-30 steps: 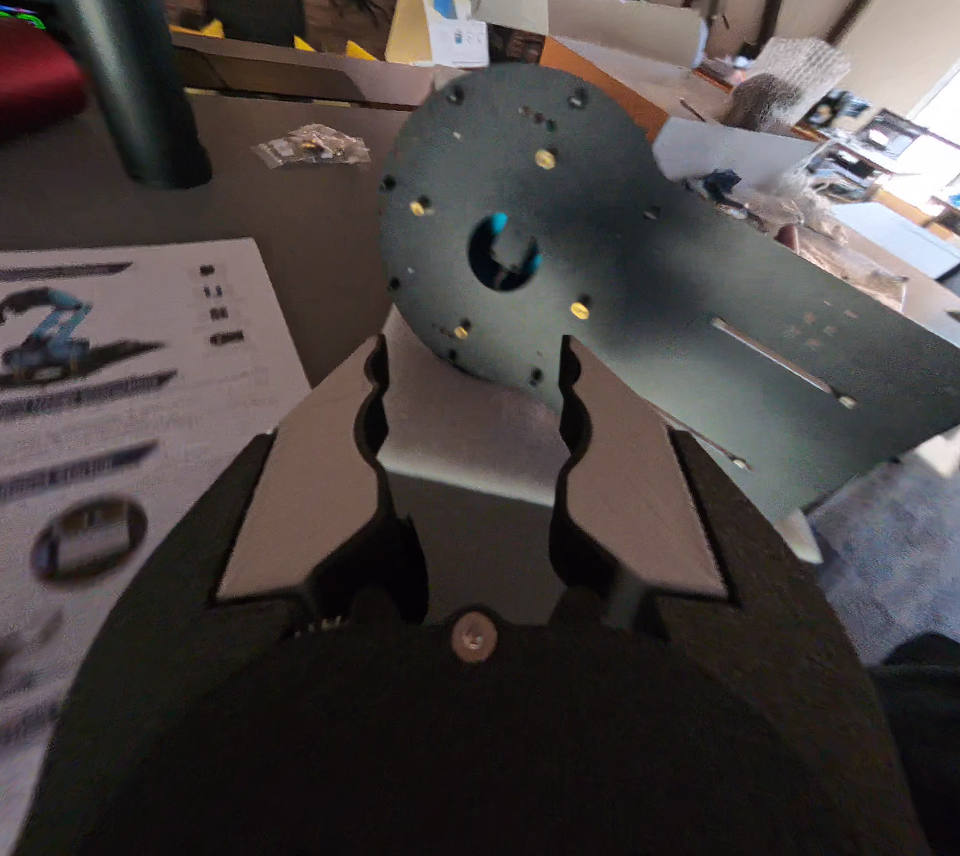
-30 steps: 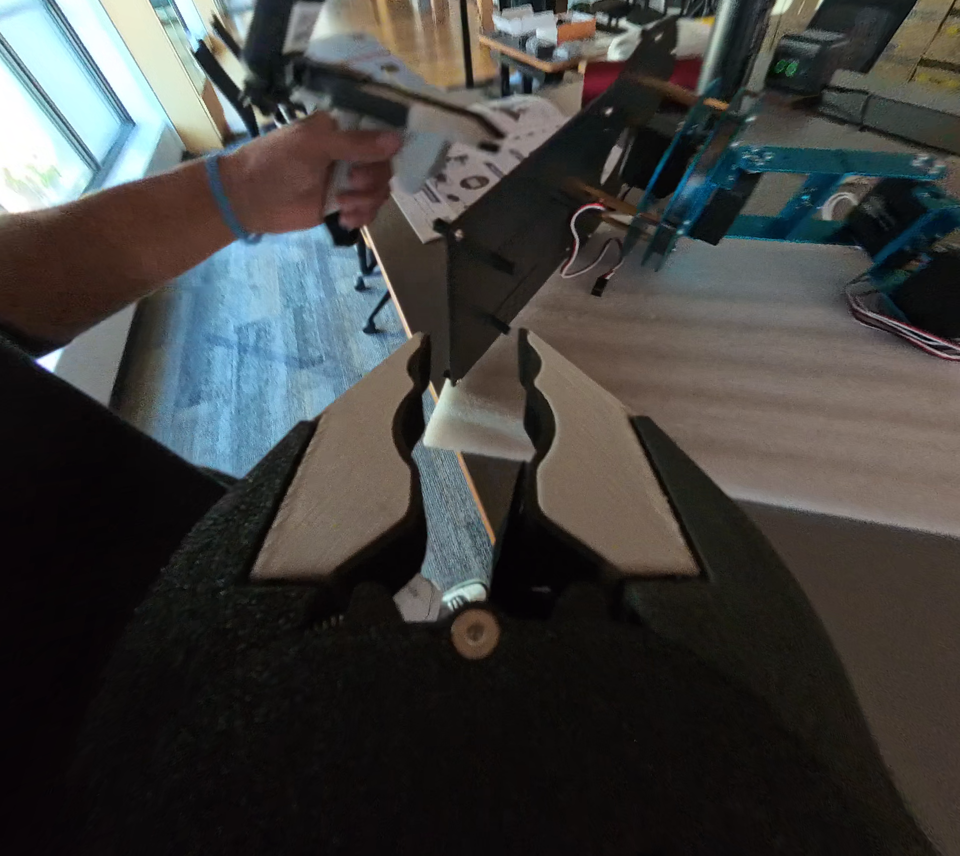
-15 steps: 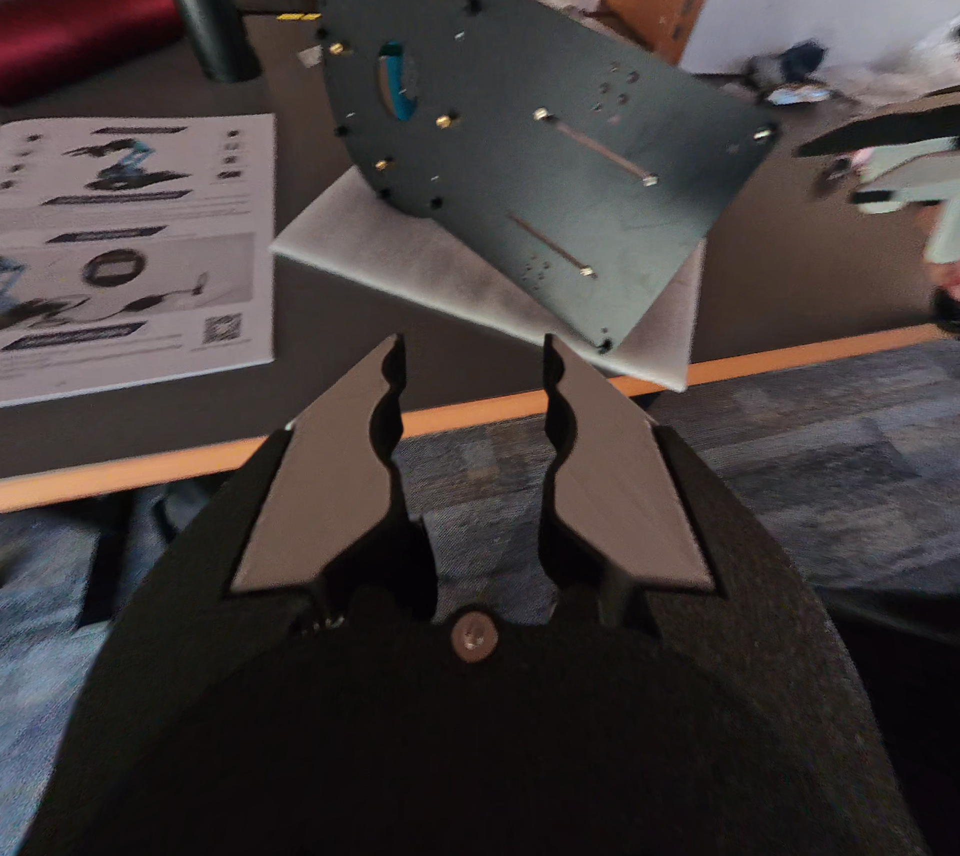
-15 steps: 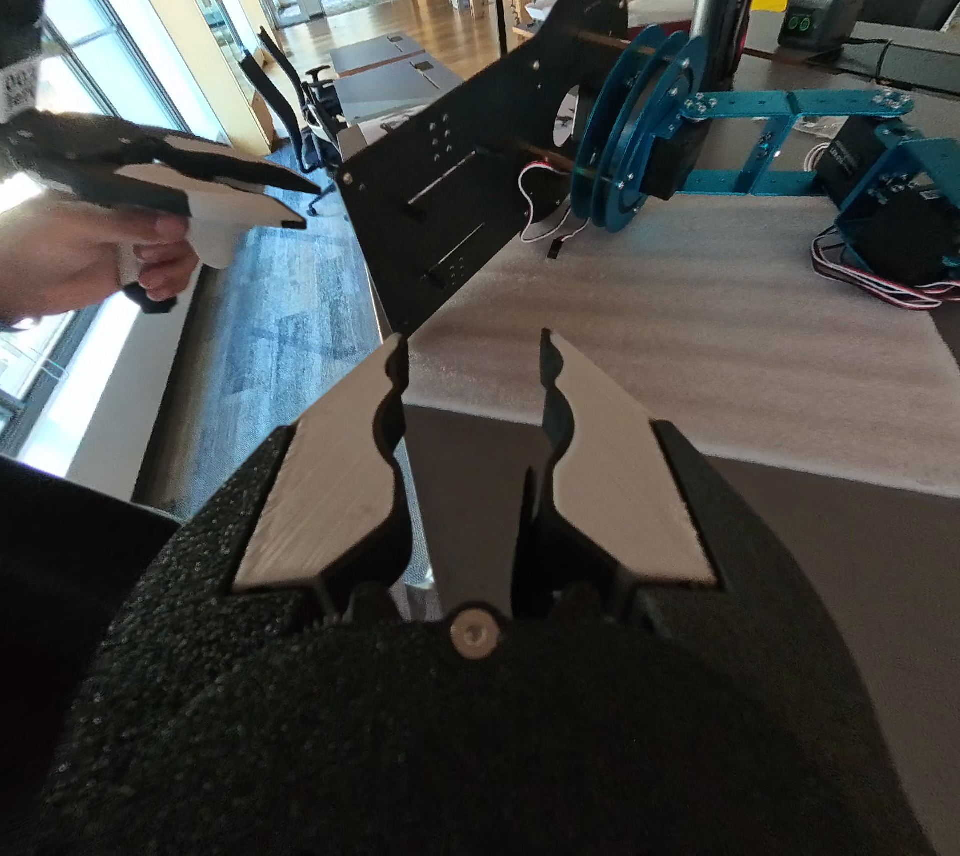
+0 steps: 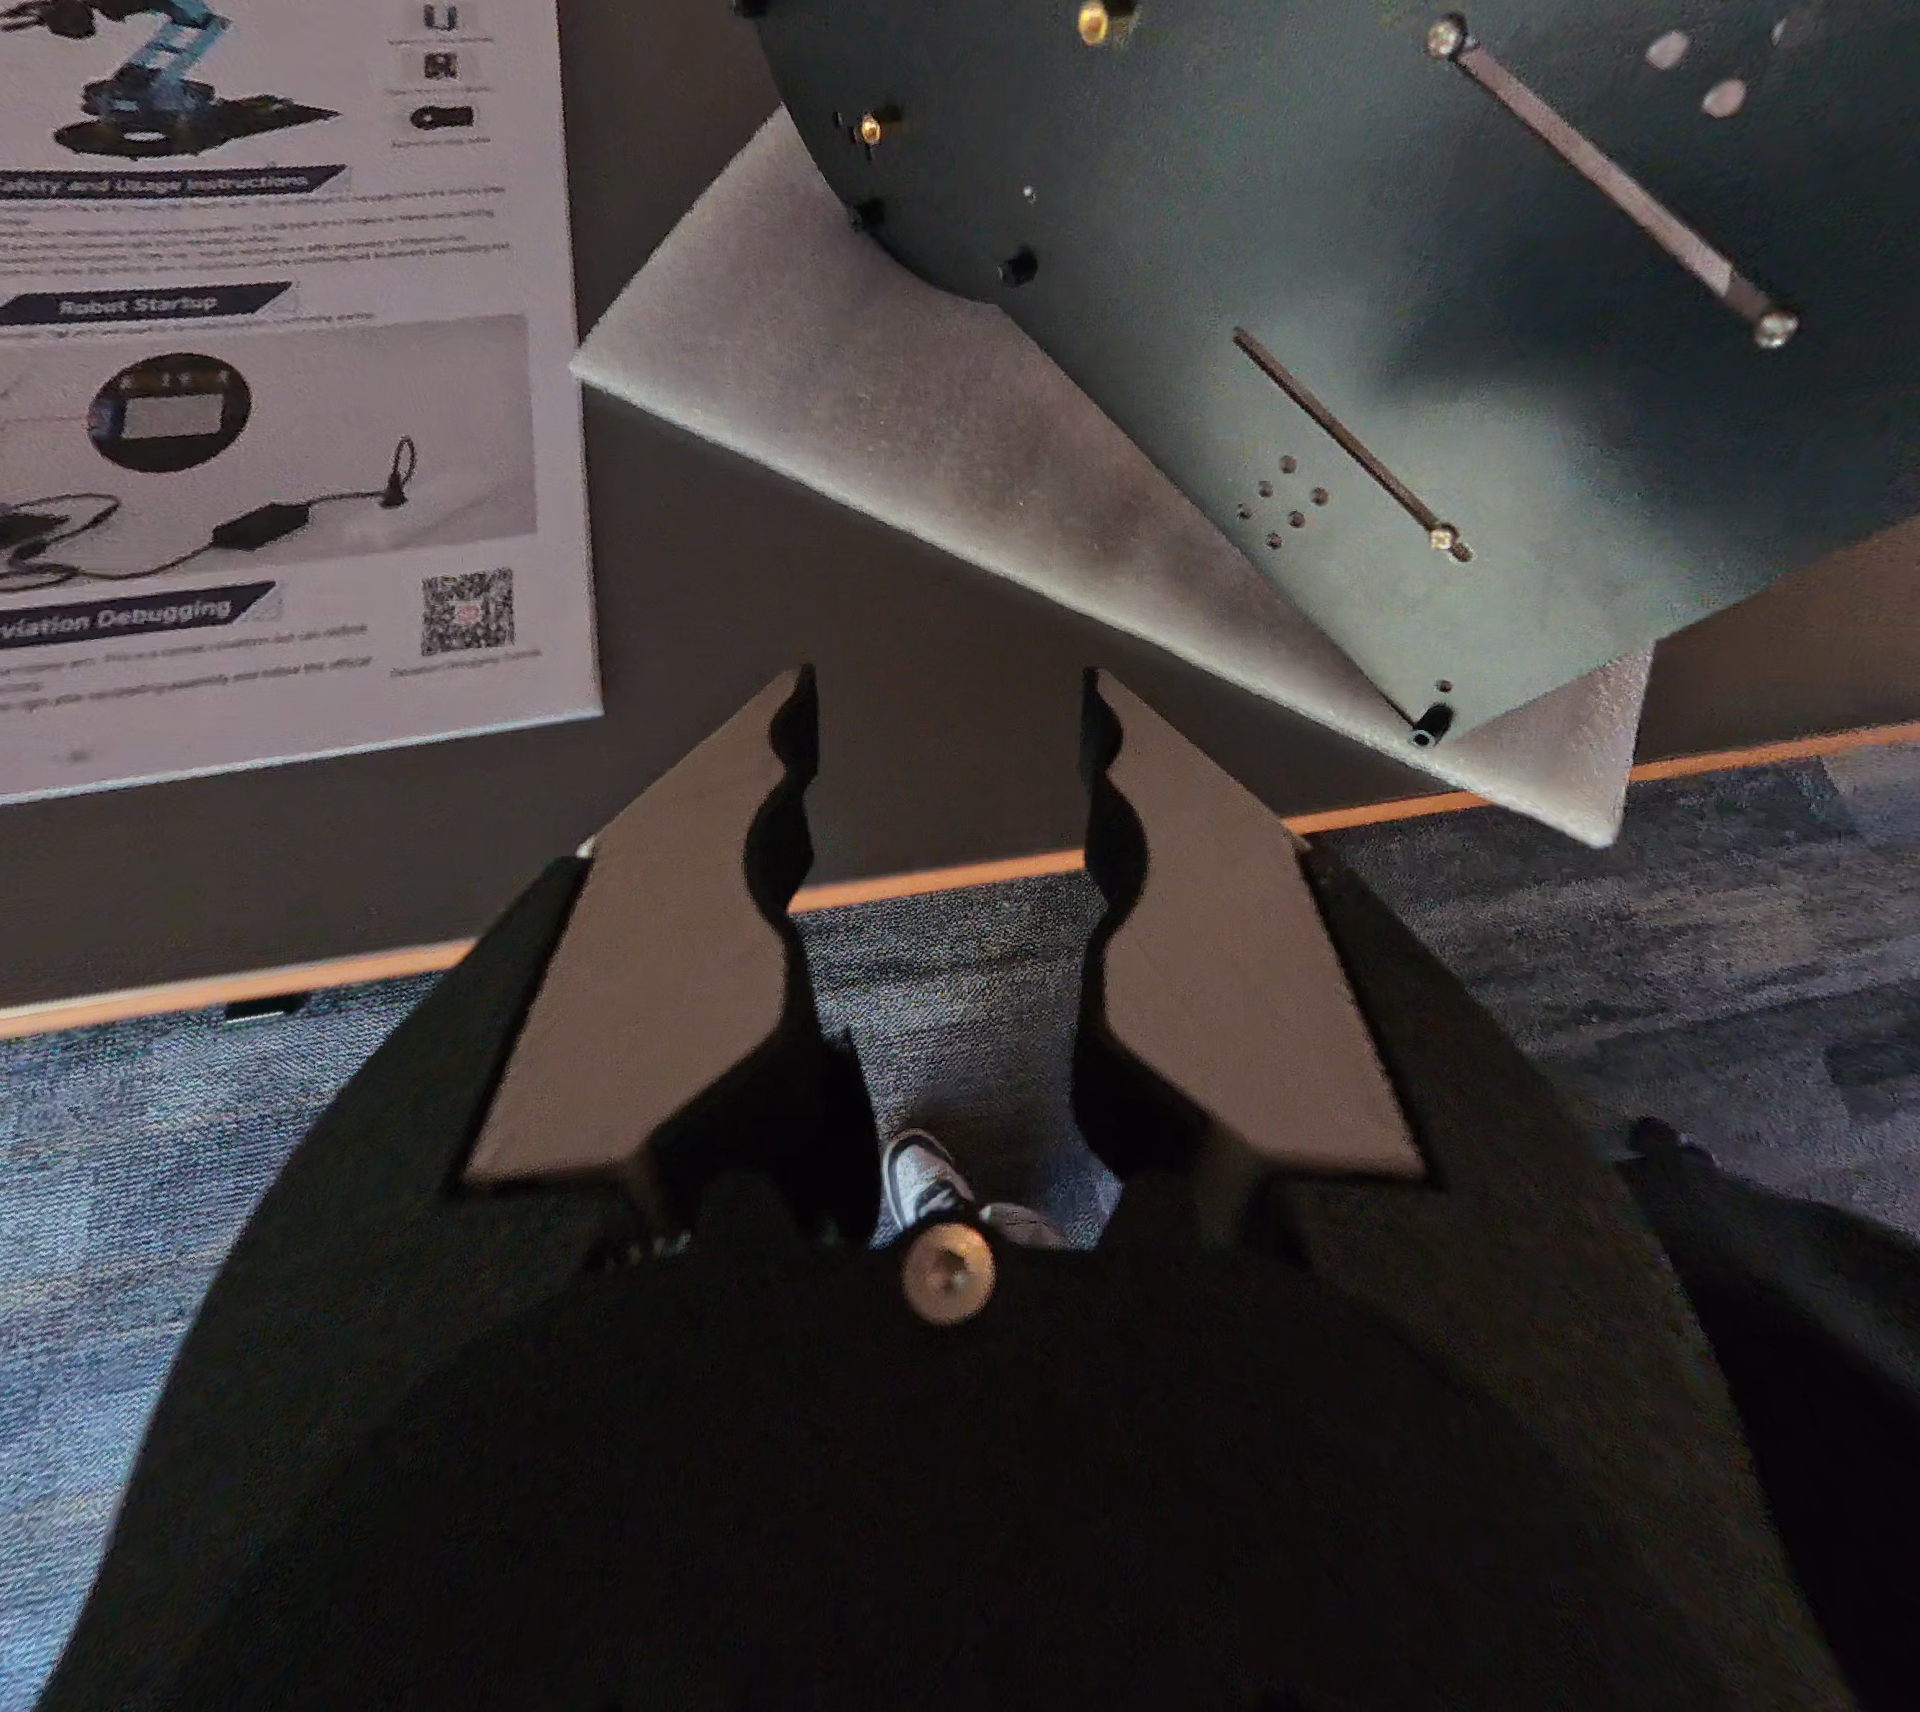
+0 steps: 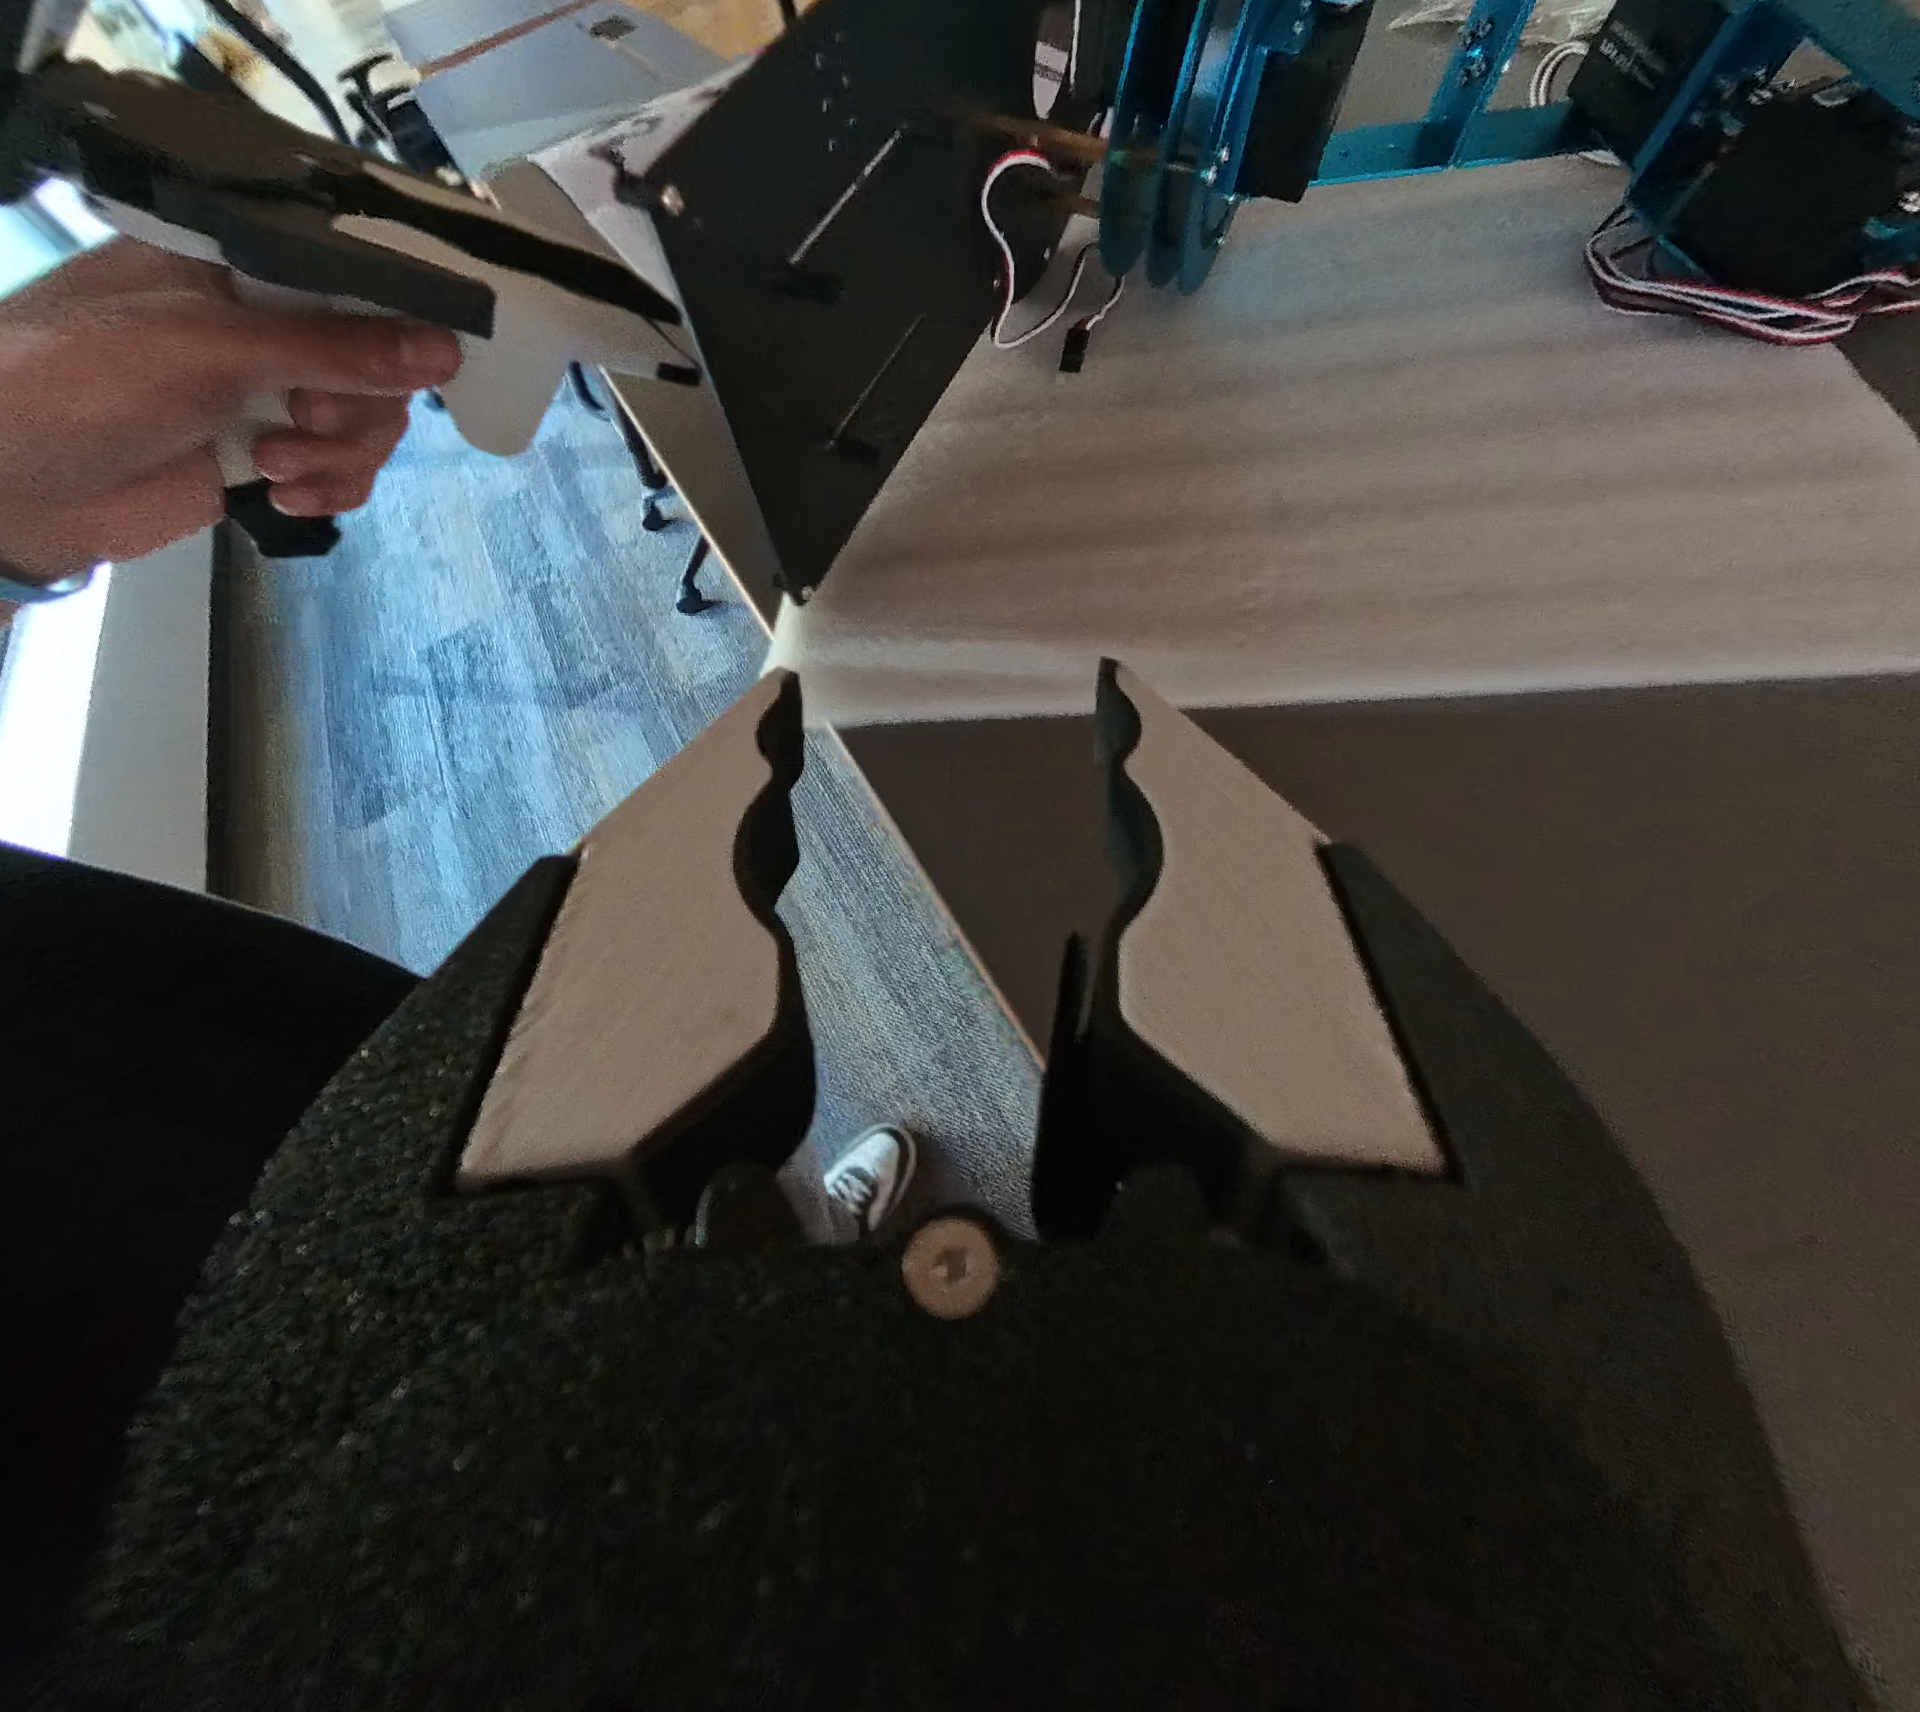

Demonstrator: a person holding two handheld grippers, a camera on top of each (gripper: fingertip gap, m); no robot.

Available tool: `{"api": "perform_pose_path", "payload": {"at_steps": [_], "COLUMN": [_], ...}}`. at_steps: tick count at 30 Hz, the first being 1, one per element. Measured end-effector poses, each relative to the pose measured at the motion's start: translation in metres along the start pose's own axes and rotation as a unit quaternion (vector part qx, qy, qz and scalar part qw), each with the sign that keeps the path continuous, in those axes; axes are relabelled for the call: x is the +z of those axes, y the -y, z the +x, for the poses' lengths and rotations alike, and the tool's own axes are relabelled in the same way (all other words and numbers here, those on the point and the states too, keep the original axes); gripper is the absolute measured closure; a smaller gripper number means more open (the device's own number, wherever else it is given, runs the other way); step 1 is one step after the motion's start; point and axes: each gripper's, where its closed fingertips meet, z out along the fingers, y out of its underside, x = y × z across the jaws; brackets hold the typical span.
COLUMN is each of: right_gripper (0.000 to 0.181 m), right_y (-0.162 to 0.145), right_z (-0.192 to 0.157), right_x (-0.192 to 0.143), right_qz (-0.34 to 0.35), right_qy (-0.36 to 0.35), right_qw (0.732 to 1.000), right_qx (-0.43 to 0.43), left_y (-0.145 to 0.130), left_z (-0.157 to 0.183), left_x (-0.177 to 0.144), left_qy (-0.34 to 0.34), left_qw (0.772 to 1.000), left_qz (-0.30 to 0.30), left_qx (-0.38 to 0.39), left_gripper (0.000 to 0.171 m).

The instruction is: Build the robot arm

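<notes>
We are holding the left gripper with its jaws spread wide and empty, hovering just off the desk edge and near the black base plate, which is standing tilted on its edge on the white foam sheet beside the printed instruction sheet. We are holding the right gripper equally wide and empty, pointing at the foam sheet's near corner just below the plate's lowest corner, with the blue robot arm assembly lying on the foam behind the plate. Neither gripper is touching the plate, so we are judging any grasp as not yet made.
</notes>
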Motion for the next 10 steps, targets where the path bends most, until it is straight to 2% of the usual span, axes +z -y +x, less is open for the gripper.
{"api": "perform_pose_path", "payload": {"at_steps": [4, 8, 10], "right_gripper": [0.130, 0.134, 0.147], "right_y": [0.007, 0.018, 0.036], "right_z": [-0.021, -0.046, -0.069], "right_x": [0.008, 0.019, 0.019], "right_qz": [0.020, 0.021, 0.023], "right_qy": [-0.005, -0.002, 0.004], "right_qw": [1.000, 1.000, 0.999], "right_qx": [0.018, -0.011, -0.033], "left_y": [0.006, 0.009, 0.010], "left_z": [-0.014, -0.025, -0.038], "left_x": [-0.001, -0.003, -0.004], "left_qy": [0.009, 0.024, 0.065], "left_qw": [0.999, 0.998, 0.994], "left_qz": [-0.003, -0.008, -0.019], "left_qx": [0.038, 0.064, 0.089], "left_gripper": [0.122, 0.122, 0.122]}}
